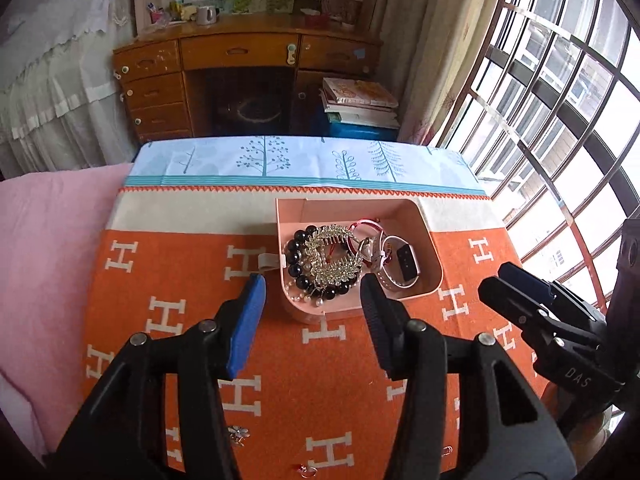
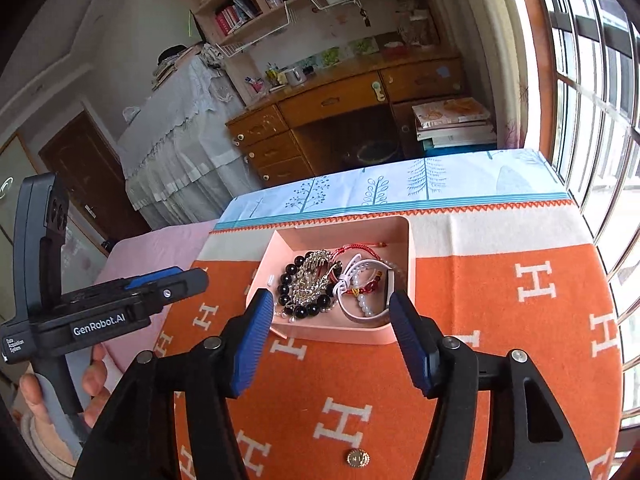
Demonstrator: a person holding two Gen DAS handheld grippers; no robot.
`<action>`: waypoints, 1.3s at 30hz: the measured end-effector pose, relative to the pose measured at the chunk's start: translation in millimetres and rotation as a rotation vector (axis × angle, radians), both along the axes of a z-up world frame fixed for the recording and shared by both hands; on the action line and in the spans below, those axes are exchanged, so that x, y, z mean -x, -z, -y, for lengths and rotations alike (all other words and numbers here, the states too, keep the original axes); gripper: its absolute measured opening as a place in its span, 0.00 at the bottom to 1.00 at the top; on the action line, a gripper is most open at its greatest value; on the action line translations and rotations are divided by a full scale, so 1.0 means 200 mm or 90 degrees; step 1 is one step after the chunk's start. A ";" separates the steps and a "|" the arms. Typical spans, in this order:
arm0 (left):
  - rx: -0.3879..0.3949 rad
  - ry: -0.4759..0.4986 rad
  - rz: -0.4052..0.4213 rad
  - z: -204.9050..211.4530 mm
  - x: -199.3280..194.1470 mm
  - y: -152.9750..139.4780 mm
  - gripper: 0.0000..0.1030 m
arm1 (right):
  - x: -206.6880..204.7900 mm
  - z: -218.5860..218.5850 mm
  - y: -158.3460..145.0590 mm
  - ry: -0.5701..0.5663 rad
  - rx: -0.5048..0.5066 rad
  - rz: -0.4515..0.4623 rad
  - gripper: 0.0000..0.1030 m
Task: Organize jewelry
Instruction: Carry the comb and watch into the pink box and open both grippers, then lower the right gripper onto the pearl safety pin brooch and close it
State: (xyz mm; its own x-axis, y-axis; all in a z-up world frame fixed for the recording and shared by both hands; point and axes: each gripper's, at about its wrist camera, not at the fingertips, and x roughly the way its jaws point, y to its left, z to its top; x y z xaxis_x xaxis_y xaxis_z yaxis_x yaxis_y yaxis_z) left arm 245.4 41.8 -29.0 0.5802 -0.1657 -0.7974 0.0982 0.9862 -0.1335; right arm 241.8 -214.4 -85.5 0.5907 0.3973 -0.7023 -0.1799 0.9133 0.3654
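A pink tray sits on the orange H-patterned cloth. It holds a black bead bracelet, a rhinestone hair comb, a red cord, pearls and a white smartwatch. My left gripper is open and empty, just before the tray's near edge. My right gripper is open and empty, above the tray's near edge; it also shows in the left wrist view. A small flower piece, small rings and a gold round piece lie loose on the cloth.
The cloth covers a table with a blue tree-print strip at the far edge. A pink blanket lies to the left. A wooden desk and a stack of books stand beyond. A barred window is on the right.
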 end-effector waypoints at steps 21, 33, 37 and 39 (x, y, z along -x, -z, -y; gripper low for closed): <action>0.065 0.021 0.037 -0.11 0.87 0.03 0.45 | 1.03 -0.01 -0.18 -0.062 0.118 0.148 0.59; 0.026 0.008 -0.012 -0.04 0.97 0.39 0.45 | 1.16 -0.02 0.27 -0.153 0.163 0.022 0.42; -0.003 0.021 -0.013 0.03 0.97 0.45 0.45 | 1.15 -0.07 0.37 -0.199 0.203 0.012 0.36; -0.009 0.026 -0.017 0.06 0.97 0.47 0.45 | 1.13 -0.10 0.40 -0.215 0.201 0.006 0.35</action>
